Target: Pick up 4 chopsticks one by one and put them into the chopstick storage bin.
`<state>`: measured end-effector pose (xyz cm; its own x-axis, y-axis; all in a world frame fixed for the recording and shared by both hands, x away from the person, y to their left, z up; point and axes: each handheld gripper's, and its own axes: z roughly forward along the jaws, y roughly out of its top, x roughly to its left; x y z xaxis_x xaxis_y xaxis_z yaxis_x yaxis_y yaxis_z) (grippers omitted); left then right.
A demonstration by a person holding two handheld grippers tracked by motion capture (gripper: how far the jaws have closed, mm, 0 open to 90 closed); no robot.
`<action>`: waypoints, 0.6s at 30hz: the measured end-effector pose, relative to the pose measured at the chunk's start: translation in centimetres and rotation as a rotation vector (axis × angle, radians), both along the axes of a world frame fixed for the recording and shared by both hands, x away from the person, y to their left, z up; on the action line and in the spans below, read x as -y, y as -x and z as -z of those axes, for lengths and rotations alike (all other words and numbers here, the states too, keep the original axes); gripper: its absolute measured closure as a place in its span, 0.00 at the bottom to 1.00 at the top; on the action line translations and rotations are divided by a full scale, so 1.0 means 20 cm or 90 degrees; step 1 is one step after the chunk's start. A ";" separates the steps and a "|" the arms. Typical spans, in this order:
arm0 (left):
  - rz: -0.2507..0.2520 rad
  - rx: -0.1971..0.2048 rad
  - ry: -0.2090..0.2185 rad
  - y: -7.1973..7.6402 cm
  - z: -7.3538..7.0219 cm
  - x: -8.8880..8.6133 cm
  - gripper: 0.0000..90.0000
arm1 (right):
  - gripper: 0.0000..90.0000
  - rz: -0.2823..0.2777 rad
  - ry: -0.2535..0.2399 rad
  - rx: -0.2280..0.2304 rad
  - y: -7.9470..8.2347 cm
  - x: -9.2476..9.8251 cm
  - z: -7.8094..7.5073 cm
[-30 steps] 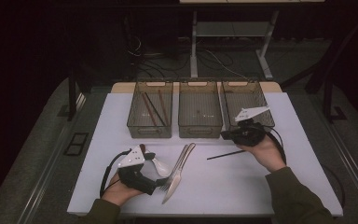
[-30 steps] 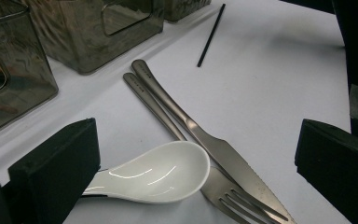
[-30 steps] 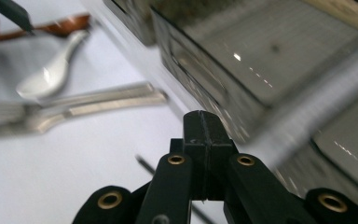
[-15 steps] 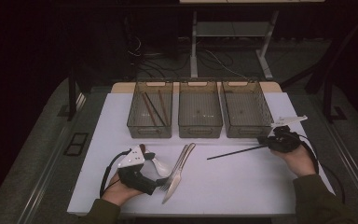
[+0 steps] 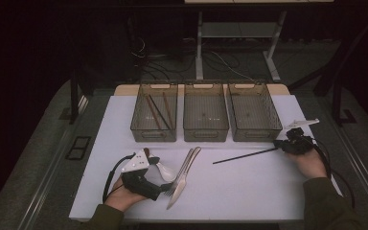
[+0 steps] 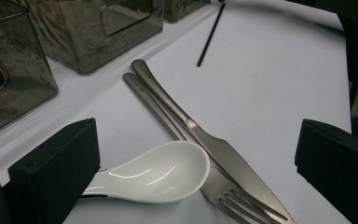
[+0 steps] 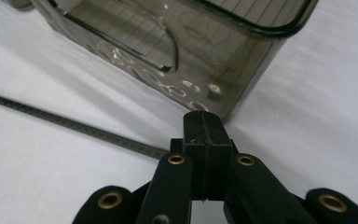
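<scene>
In the high view the right gripper (image 5: 279,144) sits at the right of the frame, just below the front right corner of the rightmost bin (image 5: 254,112), with the person's right hand (image 5: 311,164) behind it. Its jaws are pressed together; in the right gripper view the 2 black pads meet flat at centre frame, and the black chopstick (image 7: 74,125) runs from the left edge toward them and passes out of sight behind the left jaw link, so whether the pads pinch its end I cannot tell. In the high view that chopstick (image 5: 244,155) lies on the white table (image 5: 249,191), slanting from its free end at centre frame up to the right gripper's tips. The left gripper (image 5: 165,186) rests at the lower left of the frame in the left hand (image 5: 124,194), its jaws spread wide; in the left gripper view the 2 black pads stand at the lower left and right edges with a white spoon (image 6: 154,175) lying between them, its handle end beside the left pad. A fork (image 6: 191,154) and a knife (image 6: 214,149) lie side by side, the spoon's bowl resting over the fork. 3 smoky bins stand in a row at upper centre; the left bin (image 5: 154,117) holds several chopsticks (image 5: 159,111), and the middle bin (image 5: 205,115) stands between the other 2.
</scene>
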<state>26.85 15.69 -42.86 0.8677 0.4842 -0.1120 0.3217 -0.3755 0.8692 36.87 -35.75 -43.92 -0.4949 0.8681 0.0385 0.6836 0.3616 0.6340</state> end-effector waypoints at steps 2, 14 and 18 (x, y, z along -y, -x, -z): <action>0.000 0.000 0.000 0.00 0.00 0.00 0.00 | 1.00 0.002 0.001 -0.005 -0.01 0.00 0.01; 0.001 0.000 0.002 0.00 0.00 0.00 0.00 | 1.00 -0.004 0.012 -0.015 0.00 0.00 0.02; 0.002 -0.001 0.002 0.00 0.00 0.00 0.00 | 1.00 -0.007 0.013 -0.015 0.02 0.00 0.01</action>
